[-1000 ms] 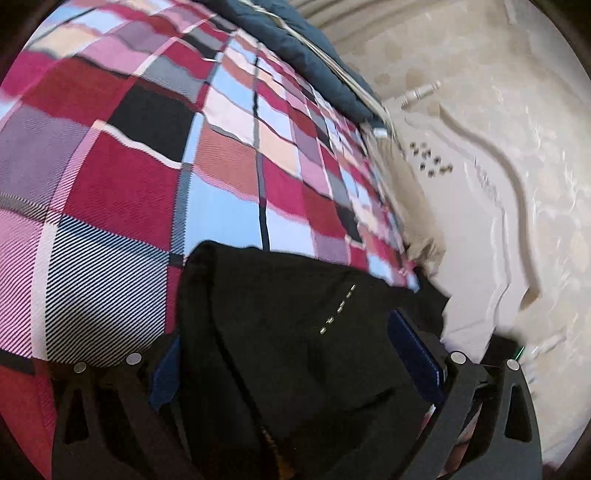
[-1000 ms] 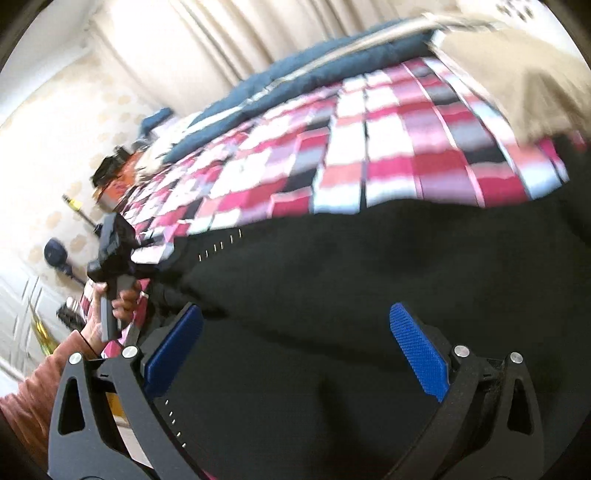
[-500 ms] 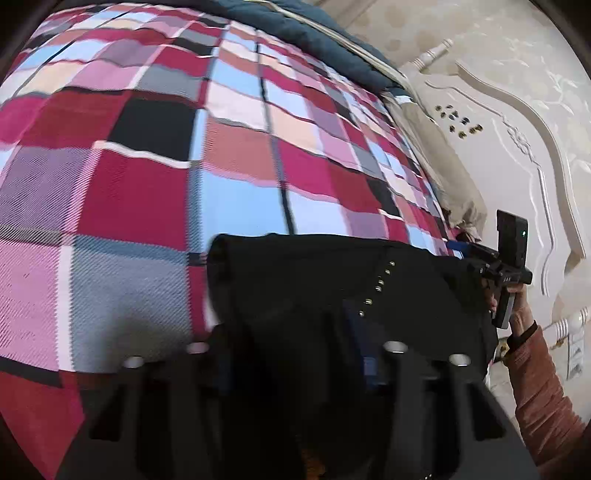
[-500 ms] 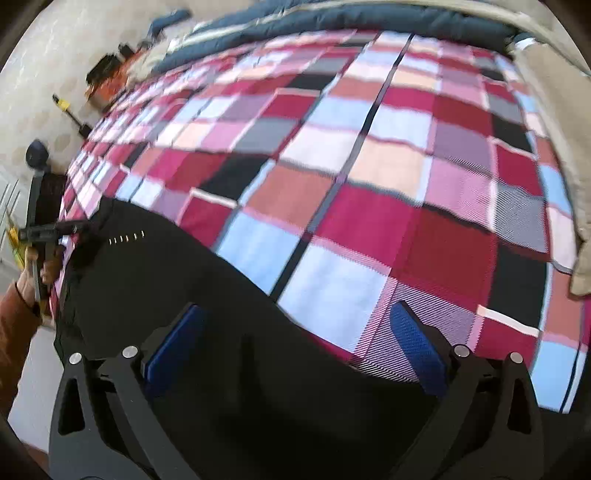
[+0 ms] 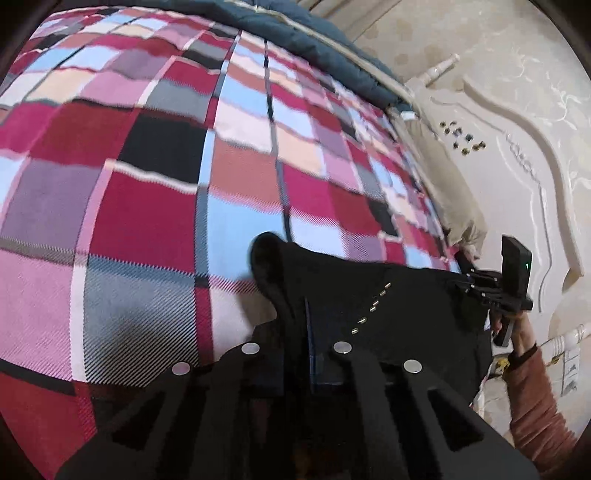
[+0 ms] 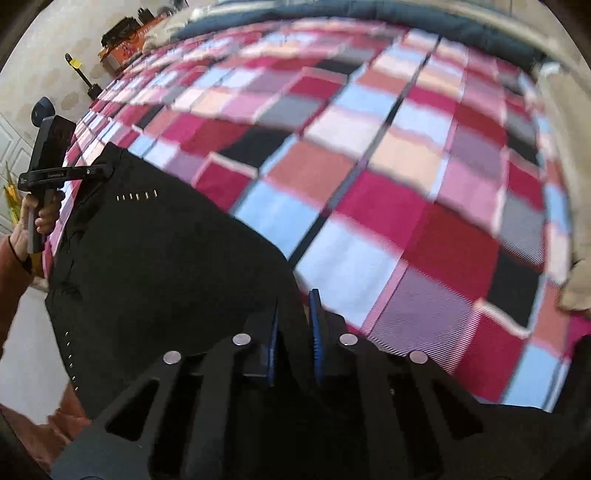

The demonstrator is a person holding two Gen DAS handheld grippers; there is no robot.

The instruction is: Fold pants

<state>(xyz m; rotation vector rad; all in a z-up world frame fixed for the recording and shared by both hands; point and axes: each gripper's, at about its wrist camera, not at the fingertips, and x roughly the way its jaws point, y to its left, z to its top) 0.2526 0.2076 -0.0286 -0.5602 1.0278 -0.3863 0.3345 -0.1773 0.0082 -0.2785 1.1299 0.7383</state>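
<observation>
Pants (image 6: 155,258), black, spread along near edge of plaid bed (image 6: 369,177), left gripper (image 5: 308,332) clamped tight on their left corner, right gripper (image 6: 293,332) closing with cloth of right corner between its blue pads, headboard (image 5: 517,155) at right.

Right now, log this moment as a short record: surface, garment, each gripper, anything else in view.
surface: bed with a plaid bedspread in red, pink, blue and black
garment: black pants lying at the near edge of the bed, a row of small metal studs showing
left gripper: shut on the pants fabric
right gripper: jaws closing, black fabric bunched between the blue pads
other: beige pillow by the white headboard; dark blue blanket along the far side
</observation>
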